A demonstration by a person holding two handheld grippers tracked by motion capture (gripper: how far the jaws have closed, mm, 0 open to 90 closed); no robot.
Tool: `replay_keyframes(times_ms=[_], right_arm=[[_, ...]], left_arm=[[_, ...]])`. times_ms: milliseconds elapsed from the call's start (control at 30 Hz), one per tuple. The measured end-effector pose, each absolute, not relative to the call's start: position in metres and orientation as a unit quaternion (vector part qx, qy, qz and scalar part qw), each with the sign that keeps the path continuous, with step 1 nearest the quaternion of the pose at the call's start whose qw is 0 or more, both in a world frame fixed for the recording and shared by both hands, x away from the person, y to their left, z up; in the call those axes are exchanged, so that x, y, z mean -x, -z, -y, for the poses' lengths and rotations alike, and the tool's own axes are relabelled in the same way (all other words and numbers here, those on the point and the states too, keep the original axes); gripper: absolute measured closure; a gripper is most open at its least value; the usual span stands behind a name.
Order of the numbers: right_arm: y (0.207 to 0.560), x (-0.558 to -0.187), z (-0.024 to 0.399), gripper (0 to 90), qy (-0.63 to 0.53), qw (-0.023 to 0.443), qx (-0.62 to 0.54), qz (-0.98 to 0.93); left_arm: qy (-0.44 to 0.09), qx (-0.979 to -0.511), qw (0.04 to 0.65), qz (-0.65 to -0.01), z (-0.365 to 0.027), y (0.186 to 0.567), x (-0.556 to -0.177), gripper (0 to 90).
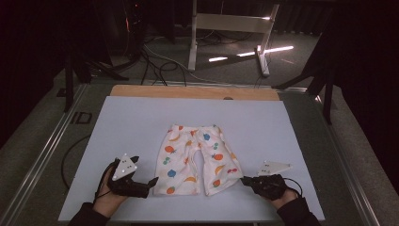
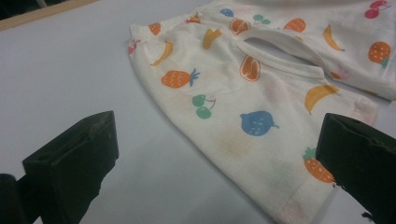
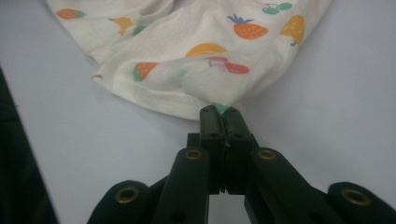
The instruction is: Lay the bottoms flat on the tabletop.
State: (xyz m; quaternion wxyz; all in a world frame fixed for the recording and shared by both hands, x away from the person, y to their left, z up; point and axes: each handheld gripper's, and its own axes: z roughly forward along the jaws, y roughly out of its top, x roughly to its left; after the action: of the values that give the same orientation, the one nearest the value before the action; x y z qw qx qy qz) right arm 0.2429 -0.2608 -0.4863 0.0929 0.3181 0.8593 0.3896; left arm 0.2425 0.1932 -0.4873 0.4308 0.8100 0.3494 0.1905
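A small pair of white shorts (image 1: 197, 157) printed with coloured fruit lies flat on the pale mat (image 1: 131, 122), waistband at the far side. My right gripper (image 1: 244, 179) sits at the near right leg, and in the right gripper view it (image 3: 220, 114) is shut on the hem corner of the shorts (image 3: 187, 65), with cloth pinched between the pads. My left gripper (image 1: 151, 182) rests just left of the near left leg. Its jaws stand wide apart in the left gripper view (image 2: 215, 130), and the leg of the shorts (image 2: 243, 93) lies flat between them, untouched by the pads.
The mat covers most of the table, and a wooden strip (image 1: 188, 92) runs along its far edge. Metal rails (image 1: 44, 150) border the table sides. Beyond it on the floor stand a white frame (image 1: 230, 28) and dark cables (image 1: 155, 63).
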Motion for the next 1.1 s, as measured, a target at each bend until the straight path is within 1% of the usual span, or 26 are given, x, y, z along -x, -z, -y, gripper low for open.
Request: replay_keyframes(times_ms=[100, 333, 500, 567, 633, 667, 733, 800, 900, 967, 1000, 1033, 1100], right_arm=[[0.487, -0.239, 0.262, 89.0, -0.388, 0.087, -0.324, -0.858], [0.501, -0.236, 0.274, 88.5, -0.369, 0.068, -0.363, -0.853], [0.511, -0.237, 0.273, 88.6, -0.346, 0.058, -0.371, -0.860], [0.512, -0.236, 0.272, 86.9, -0.344, 0.056, -0.370, -0.861], [0.511, -0.237, 0.273, 78.4, -0.345, 0.059, -0.369, -0.861], [0.510, -0.237, 0.274, 72.2, -0.346, 0.060, -0.371, -0.860], [0.508, -0.237, 0.277, 64.6, -0.353, 0.073, -0.379, -0.852], [0.504, -0.237, 0.280, 50.6, -0.364, 0.083, -0.381, -0.846], [0.500, -0.239, 0.283, 35.1, -0.381, 0.091, -0.386, -0.835], [0.497, -0.240, 0.285, 27.1, -0.391, 0.094, -0.389, -0.829], [0.496, -0.241, 0.285, 22.7, -0.397, 0.088, -0.389, -0.827], [0.495, -0.242, 0.286, 19.8, -0.401, 0.085, -0.385, -0.827], [0.494, -0.244, 0.286, 17.4, -0.407, 0.089, -0.383, -0.824]], left_arm=[[-0.191, -0.809, 0.432, -0.349, -0.193, 0.487, -0.242, 0.2], [-0.191, -0.811, 0.429, -0.349, -0.193, 0.487, -0.243, 0.2], [-0.190, -0.810, 0.431, -0.349, -0.192, 0.487, -0.242, 0.2], [-0.190, -0.811, 0.430, -0.348, -0.192, 0.487, -0.242, 0.2], [-0.190, -0.811, 0.430, -0.349, -0.193, 0.487, -0.243, 0.2], [-0.189, -0.810, 0.431, -0.349, -0.193, 0.487, -0.243, 0.2], [-0.189, -0.811, 0.431, -0.349, -0.193, 0.487, -0.243, 0.2], [-0.187, -0.811, 0.432, -0.348, -0.193, 0.487, -0.243, 0.2], [-0.181, -0.814, 0.429, -0.347, -0.191, 0.488, -0.243, 0.2], [-0.172, -0.816, 0.428, -0.348, -0.190, 0.488, -0.244, 0.2], [-0.168, -0.817, 0.429, -0.348, -0.189, 0.488, -0.244, 0.2], [-0.163, -0.818, 0.429, -0.347, -0.189, 0.488, -0.244, 0.2], [-0.161, -0.820, 0.427, -0.346, -0.187, 0.487, -0.245, 0.2]])
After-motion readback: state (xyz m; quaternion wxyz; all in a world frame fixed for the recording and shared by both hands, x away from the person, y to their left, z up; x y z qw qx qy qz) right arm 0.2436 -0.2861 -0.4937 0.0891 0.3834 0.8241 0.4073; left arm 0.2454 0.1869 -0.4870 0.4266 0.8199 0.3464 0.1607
